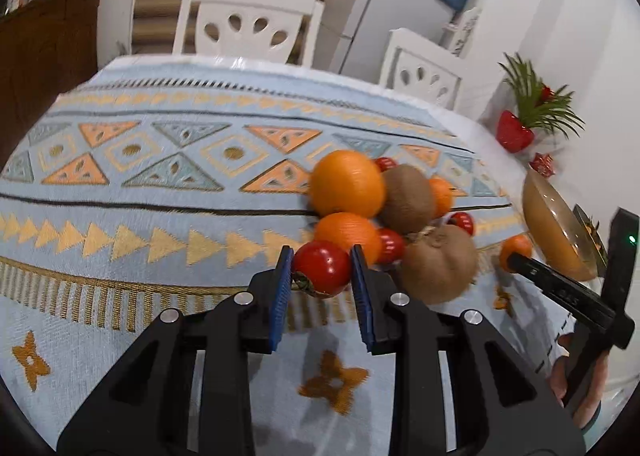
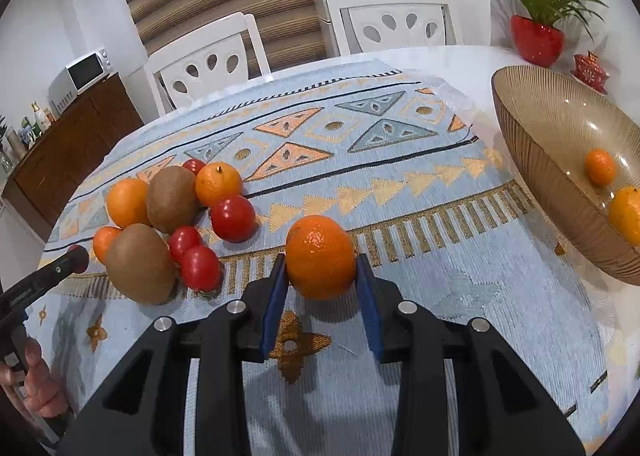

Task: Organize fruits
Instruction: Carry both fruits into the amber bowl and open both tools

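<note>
Two grippers both loaded; left gripper has its blue pads clamped on a red tomato, pads touching both sides, tomato stem end turned toward the left pad; right gripper is closed on a mandarin, pressed from both sides, shadow on the cloth beneath it so it seems raised, though contact with the cloth is hard to judge; just beyond the left gripper sits the fruit pile on the patterned tablecloth: small orange right behind the held tomato, big orange behind that, two kiwis to the right, more small tomatoes wedged between them; right wrist view shows the same pile at left, well apart from the held mandarin, near kiwi touching two tomatoes; ribbed amber glass bowl stands at the right side of the table, two mandarins already inside; red potted plant behind the bowl near the wall; white chairs at the far table edge; a hand grips the left tool's handle at lower left.
</note>
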`<act>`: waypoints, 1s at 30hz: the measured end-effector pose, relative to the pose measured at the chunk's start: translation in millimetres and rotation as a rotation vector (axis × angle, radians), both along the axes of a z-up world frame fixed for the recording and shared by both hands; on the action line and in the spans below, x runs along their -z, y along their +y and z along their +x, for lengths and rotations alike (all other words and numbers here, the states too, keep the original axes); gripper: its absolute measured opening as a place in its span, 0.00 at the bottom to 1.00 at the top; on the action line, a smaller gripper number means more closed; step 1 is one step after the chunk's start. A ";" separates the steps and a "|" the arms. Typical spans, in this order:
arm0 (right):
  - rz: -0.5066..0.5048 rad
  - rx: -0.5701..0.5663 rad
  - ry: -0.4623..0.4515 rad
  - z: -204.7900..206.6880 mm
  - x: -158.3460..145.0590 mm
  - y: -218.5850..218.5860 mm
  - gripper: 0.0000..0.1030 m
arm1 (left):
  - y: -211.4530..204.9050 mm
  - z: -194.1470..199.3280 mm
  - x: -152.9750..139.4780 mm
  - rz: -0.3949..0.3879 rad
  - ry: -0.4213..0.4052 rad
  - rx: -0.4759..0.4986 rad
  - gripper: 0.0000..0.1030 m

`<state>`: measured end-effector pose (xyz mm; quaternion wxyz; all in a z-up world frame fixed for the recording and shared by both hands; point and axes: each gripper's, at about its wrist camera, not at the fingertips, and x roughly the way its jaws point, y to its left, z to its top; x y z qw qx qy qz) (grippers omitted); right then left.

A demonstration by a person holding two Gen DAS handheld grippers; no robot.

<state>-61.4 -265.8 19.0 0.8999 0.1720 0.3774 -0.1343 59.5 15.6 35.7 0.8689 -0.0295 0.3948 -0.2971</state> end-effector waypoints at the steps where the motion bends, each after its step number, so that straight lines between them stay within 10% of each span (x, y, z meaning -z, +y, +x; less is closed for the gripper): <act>1: 0.007 0.001 -0.003 0.1 0.2 -1.0 0.32 | -3.0 -6.6 -6.3 -0.006 -0.014 0.011 0.27; 17: 0.125 0.000 -0.129 -56.0 -29.2 -32.6 0.32 | -118.9 -71.1 -80.6 0.057 -0.155 0.254 0.27; 30: 0.132 0.306 -0.197 -128.3 -85.9 -162.7 0.33 | -292.8 -112.3 -102.4 0.029 -0.129 0.547 0.27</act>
